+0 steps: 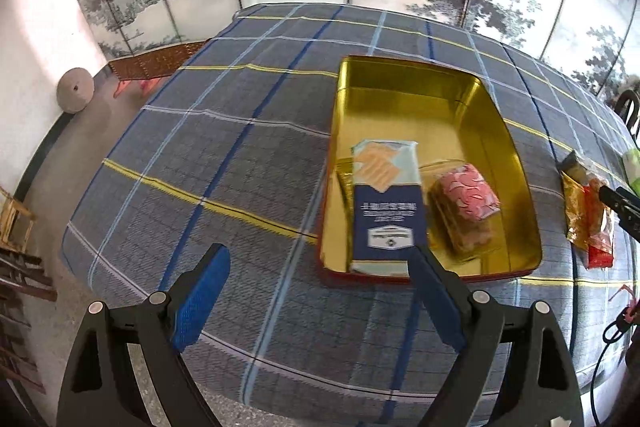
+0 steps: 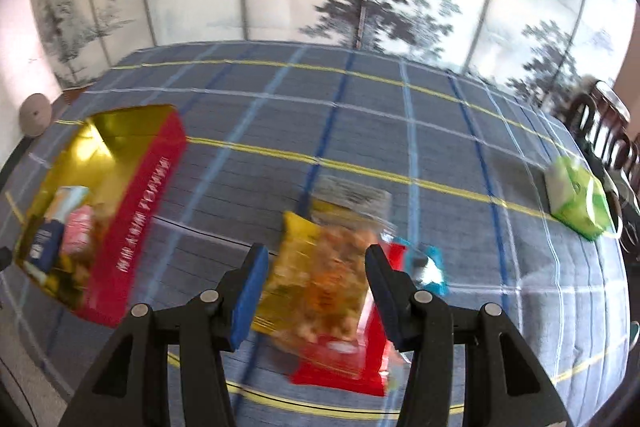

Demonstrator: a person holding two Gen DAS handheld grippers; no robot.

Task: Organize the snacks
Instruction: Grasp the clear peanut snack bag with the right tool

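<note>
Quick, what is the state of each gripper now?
Left gripper: open, holding nothing.
Right gripper: open above the yellow snack bag, holding nothing.

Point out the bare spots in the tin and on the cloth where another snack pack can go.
In the gold tin the far half is bare, beyond the blue cracker box and pink pack filling the near end. The plaid cloth left of the tin is bare too. Right of the tin it is crowded: a yellow bag overlaps a red pack.
</note>
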